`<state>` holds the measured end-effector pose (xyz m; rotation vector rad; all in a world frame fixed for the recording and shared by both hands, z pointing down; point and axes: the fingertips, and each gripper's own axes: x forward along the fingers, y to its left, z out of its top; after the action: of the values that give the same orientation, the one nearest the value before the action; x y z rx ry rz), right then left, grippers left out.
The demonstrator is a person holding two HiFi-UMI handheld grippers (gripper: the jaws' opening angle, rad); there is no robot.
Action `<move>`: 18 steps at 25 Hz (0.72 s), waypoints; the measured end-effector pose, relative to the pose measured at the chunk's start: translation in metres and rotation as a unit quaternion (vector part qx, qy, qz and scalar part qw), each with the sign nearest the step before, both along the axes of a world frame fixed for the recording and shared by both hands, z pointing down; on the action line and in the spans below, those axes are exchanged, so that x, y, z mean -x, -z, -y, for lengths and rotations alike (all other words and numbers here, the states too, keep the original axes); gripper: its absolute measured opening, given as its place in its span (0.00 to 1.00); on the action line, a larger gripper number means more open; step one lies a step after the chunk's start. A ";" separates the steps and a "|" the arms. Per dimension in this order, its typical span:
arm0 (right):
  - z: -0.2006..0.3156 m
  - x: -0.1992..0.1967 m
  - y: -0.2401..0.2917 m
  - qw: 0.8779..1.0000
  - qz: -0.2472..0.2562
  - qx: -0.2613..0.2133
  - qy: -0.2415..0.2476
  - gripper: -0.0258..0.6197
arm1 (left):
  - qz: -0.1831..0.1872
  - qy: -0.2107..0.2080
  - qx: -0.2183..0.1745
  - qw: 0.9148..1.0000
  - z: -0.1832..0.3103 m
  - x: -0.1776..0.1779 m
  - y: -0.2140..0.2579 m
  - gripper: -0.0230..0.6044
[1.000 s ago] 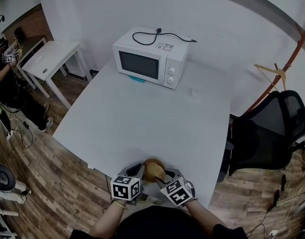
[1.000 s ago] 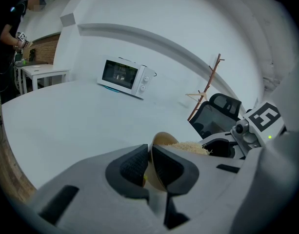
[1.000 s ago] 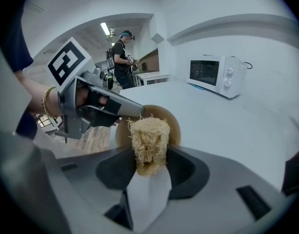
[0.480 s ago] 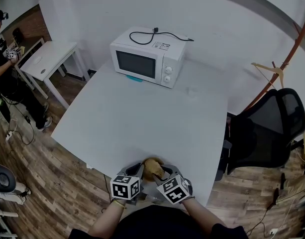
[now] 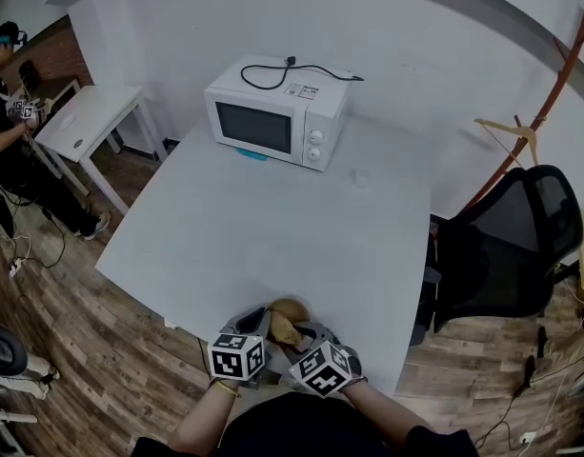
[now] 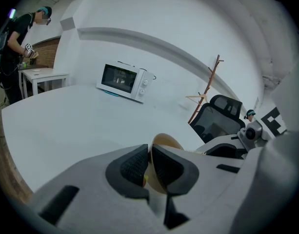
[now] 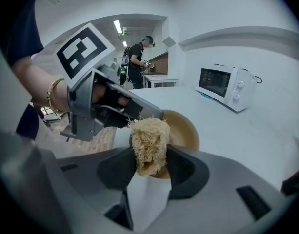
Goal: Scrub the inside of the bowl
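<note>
A tan bowl (image 5: 288,318) is held tilted at the near edge of the white table (image 5: 272,227). My left gripper (image 5: 257,329) is shut on the bowl's rim; in the left gripper view the two dark pads (image 6: 135,164) pinch the thin bowl (image 6: 167,141) wall. My right gripper (image 7: 150,164) is shut on a straw-coloured fibrous scrubber (image 7: 149,144). The scrubber sits just in front of the bowl (image 7: 186,129) opening, right beside the left gripper (image 7: 139,112). In the head view the right gripper (image 5: 306,336) hides most of the scrubber.
A white microwave (image 5: 275,112) with a black cord on top stands at the table's far end. A black office chair (image 5: 509,248) is at the right, with a wooden coat stand (image 5: 532,131) behind. A small white table (image 5: 90,120) and a person (image 5: 8,131) are at far left.
My right gripper with the scrubber has edged a little left, closer to the bowl. The left gripper keeps its hold on the rim. The head view has shifted slightly.
</note>
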<state>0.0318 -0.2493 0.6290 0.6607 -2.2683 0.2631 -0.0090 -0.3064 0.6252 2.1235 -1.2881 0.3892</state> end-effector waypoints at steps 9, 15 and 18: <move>-0.008 -0.016 -0.003 1.000 -0.016 -0.001 -0.018 0.31 | 0.003 -0.006 0.013 1.000 -0.007 -0.001 -0.010 0.10; -0.001 -0.031 -0.003 0.997 -0.010 -0.005 -0.082 0.31 | 0.010 -0.006 0.032 0.999 -0.013 0.005 -0.025 0.10; -0.001 -0.030 0.011 0.993 0.025 -0.032 -0.112 0.31 | 0.004 -0.004 0.047 0.999 -0.013 0.006 -0.035 0.10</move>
<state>0.0622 -0.2485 0.6182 0.9540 -2.2591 0.3185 -0.0149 -0.2929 0.6603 2.0503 -1.2415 0.4537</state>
